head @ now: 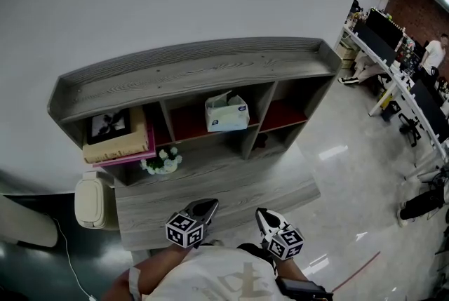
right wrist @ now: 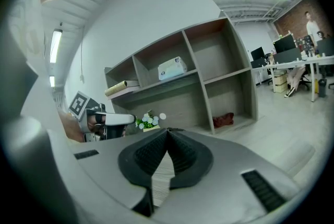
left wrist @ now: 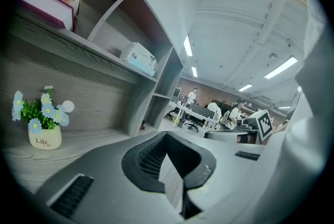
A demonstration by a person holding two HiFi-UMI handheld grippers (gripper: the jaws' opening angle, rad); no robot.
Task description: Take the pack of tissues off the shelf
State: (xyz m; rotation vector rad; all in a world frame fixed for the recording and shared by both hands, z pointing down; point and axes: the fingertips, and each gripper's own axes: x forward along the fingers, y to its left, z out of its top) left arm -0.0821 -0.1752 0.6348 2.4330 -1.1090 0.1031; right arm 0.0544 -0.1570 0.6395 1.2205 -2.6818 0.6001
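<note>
Right now the left gripper [head: 208, 205] and right gripper [head: 262, 214] hover before the shelf [head: 196, 71], jaws clenched on nothing; the pack of tissues [head: 226, 113] sits in its upper middle compartment.

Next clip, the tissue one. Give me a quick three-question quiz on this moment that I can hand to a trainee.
1. Multiple choice: which upper compartment of the shelf holds the pack of tissues? A left, B middle, C right.
2. True or false: the left gripper is shut on the pack of tissues.
3. Short answer: what stands on the lower board, under the books?
Key: 1 B. 2 False: it is shut on nothing, well away from the tissues, and so is the right gripper. 3 A small pot of flowers.
</note>
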